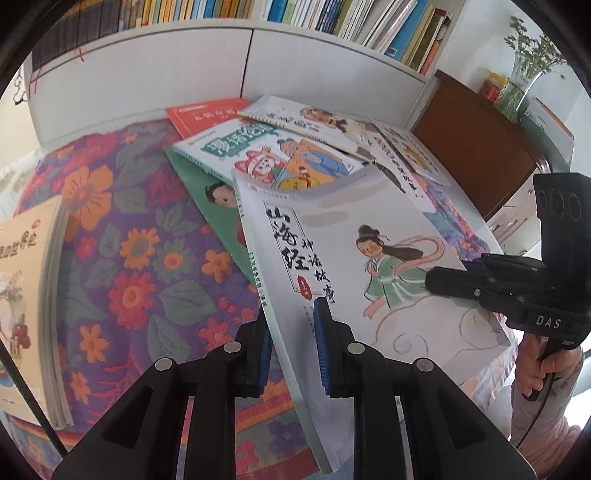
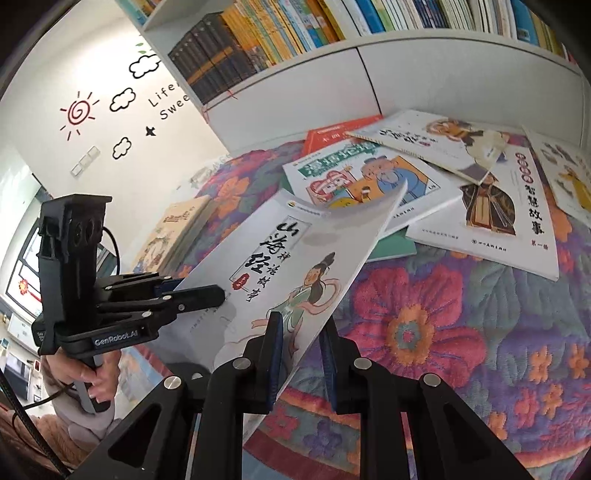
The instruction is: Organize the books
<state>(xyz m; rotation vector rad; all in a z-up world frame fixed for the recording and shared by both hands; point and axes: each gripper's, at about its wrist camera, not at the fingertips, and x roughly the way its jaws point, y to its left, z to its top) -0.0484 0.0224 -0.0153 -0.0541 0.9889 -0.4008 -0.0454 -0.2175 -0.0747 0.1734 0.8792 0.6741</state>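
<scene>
Behind a flower-patterned cloth strewn with picture books runs a full bookshelf, and the left gripper and right gripper each pinch one edge of the white book, holding it tilted clear of the pile, probably for shelving

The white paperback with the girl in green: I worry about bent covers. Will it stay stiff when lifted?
Probably not. The white paperback looks thin, and its far corner already curls upward, so expect sag. Both tongs, left and right, pinch opposite edges, which likely limits drooping.
</scene>
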